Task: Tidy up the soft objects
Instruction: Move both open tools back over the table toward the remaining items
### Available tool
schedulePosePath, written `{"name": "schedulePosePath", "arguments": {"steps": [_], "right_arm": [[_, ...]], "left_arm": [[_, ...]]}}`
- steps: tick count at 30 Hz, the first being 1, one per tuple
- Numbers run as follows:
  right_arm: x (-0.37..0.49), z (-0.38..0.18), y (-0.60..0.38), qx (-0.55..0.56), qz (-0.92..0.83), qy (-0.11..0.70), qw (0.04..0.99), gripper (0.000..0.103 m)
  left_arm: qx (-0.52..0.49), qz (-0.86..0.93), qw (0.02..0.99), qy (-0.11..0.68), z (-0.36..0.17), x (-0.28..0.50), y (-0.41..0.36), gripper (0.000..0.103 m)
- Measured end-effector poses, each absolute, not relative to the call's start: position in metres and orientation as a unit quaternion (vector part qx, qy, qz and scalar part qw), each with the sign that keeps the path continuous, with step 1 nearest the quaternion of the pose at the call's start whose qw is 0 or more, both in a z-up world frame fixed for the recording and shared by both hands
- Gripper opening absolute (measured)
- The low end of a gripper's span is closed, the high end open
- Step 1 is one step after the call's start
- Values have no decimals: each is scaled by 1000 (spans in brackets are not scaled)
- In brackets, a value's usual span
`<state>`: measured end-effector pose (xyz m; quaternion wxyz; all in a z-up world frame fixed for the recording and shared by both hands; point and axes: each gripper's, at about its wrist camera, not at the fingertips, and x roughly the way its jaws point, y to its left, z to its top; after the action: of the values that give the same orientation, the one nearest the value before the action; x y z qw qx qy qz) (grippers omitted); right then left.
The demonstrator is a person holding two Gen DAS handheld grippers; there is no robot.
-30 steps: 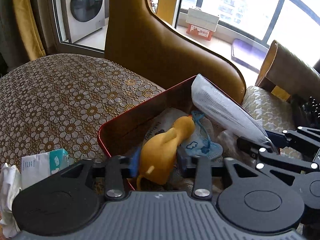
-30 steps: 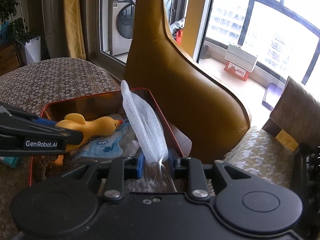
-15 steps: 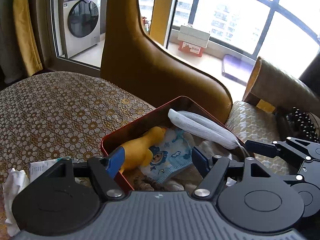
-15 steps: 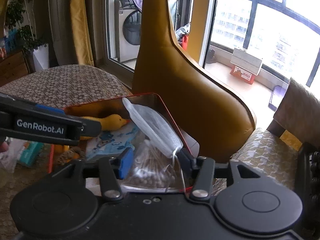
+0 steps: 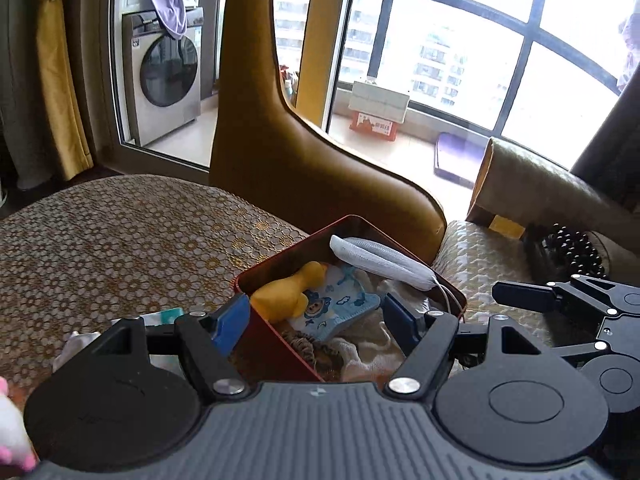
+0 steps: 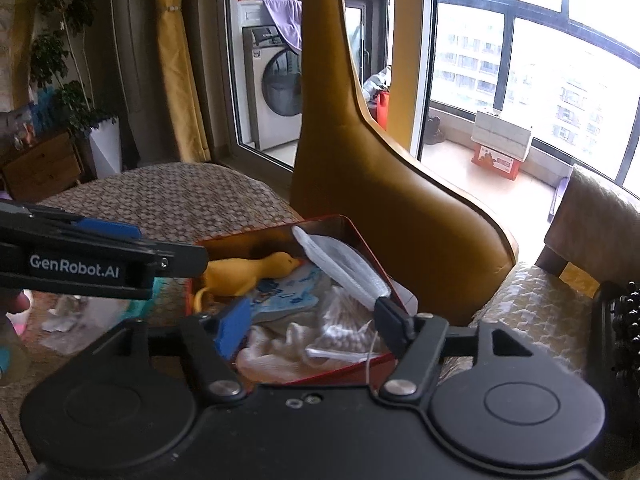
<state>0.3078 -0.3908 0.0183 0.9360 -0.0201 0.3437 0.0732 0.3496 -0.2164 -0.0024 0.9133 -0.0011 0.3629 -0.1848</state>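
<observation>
A red tin (image 5: 280, 344) sits on the patterned bench (image 5: 120, 240), its far corner close to a mustard-coloured chair back (image 5: 304, 172). Inside lie the soft things: a yellow rubber duck (image 5: 286, 294) along the tin's left wall, with a blue cartoon-printed cloth (image 5: 340, 306) just beside it, a white mesh pouch (image 5: 380, 260) leaning across the far right corner, a clear bag of small pale beads (image 6: 344, 328) near the right wall, and cream-coloured fabric (image 6: 276, 346) at the near end.

The left hand-held gripper (image 5: 316, 322) hovers over the near left part of the tin with its jaws spread wide and nothing between them. The right hand-held gripper (image 6: 314, 324) hangs over the near right part, likewise spread and empty; the pouch's thin white string (image 6: 370, 354) trails down past its right finger.

On the bench left of the tin lie a teal-and-white packet (image 5: 166, 316) and some crumpled white material (image 6: 60, 320).
</observation>
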Motion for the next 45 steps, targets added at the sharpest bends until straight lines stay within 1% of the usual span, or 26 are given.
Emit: {"name": "schedulePosePath", "arguments": {"steps": [1,9,13,17,22,23,24,25,31,33,37,39,40,45], "right_arm": [[304,21,-389,-21,74,342,937,71],[271,44,-372,-13,94,323,942,85],[257,51,-362,-9,100,317,943,88],[243,58,-352,-7,102,301,948,93],[229,67,-336,-4,117,289,950,95],[226,68,-332,-4,121,287,950,95],[222,69,-327,-6,124,285,950,96],[219,71,-323,-9,127,283,951,96],[206,73,-298,-4,153,286,946,98],[205,72,-292,-1,162,289,944,99],[200,71,-279,10,178,296,939,99],[198,70,-272,14,186,299,936,99],[196,69,-269,14,190,300,935,100],[190,65,-253,12,201,302,932,100]], "left_arm": [[-1,-185,914,360,1,344,-213,73],[1,-183,920,346,17,310,-191,73],[0,-181,924,338,26,291,-177,73],[-6,-180,927,329,34,274,-160,73],[-16,-177,931,319,42,255,-137,73],[-17,-177,931,319,42,252,-132,76],[-18,-176,931,319,43,248,-127,81],[-19,-173,933,316,44,244,-121,83],[-23,-165,935,312,44,223,-88,83],[-27,-160,936,312,44,218,-77,86],[-35,-151,938,309,43,207,-54,87],[-32,-140,942,304,43,202,-43,95],[-29,-135,943,302,42,199,-39,101],[-30,-125,947,295,41,189,-6,102]]}}
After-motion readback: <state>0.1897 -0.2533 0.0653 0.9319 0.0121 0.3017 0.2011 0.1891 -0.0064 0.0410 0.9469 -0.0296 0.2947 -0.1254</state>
